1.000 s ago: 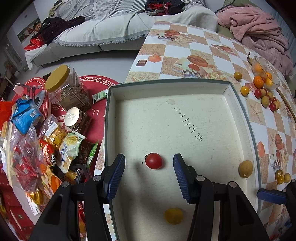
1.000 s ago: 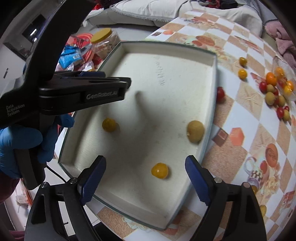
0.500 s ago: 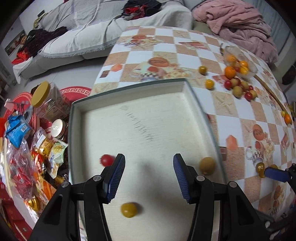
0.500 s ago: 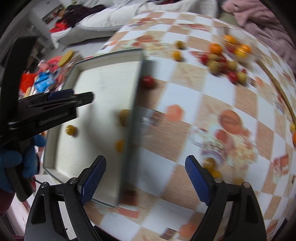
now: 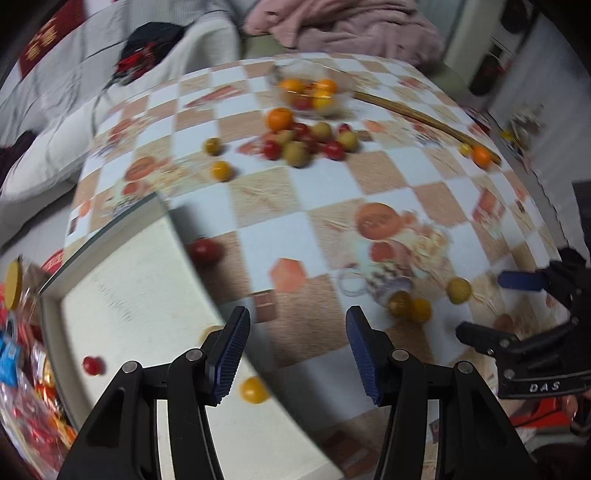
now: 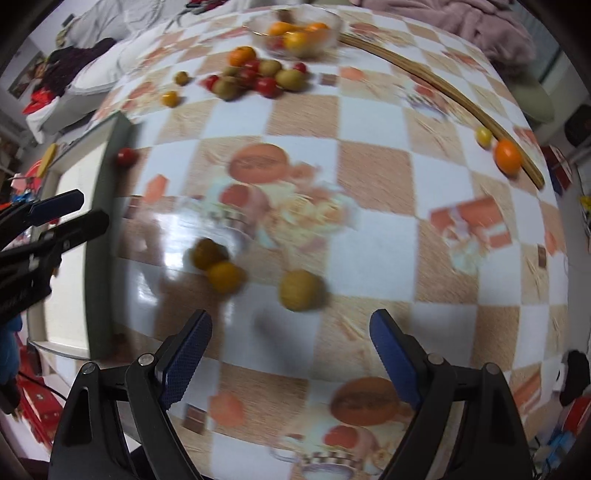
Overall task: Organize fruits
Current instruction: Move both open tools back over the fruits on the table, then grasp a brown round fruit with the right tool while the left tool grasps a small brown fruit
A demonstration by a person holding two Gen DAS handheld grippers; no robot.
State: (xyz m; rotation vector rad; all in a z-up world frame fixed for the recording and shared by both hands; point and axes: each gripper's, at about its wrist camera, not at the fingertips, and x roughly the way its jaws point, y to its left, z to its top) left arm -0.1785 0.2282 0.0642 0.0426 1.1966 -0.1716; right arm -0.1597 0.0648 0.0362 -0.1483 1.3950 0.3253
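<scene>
My left gripper (image 5: 299,354) stands open with nothing between its pads, over the right wall of the white tray (image 5: 140,280) and the checked tablecloth. In the tray lie a small red tomato (image 5: 92,364) and a yellow fruit (image 5: 254,389); a brownish one (image 5: 208,332) peeks out behind my left finger. Another red tomato (image 5: 205,250) rests just outside the tray wall. My right gripper (image 6: 291,350) is wide open above the table, just short of a yellow-green fruit (image 6: 301,290). Two yellow fruits (image 6: 218,266) touch each other to its left.
At the table's far side lies a pile of red, green and orange fruits (image 6: 258,77) in front of a glass bowl (image 6: 295,33) of fruit. A curved wooden strip (image 6: 443,88) runs along the right, with an orange (image 6: 509,156) beside it. Snack packets (image 5: 22,387) lie left of the tray.
Both grippers have swung from above the tray out to the right over the tablecloth. The three loose fruits now lie before the right gripper. Neither opening has changed.
</scene>
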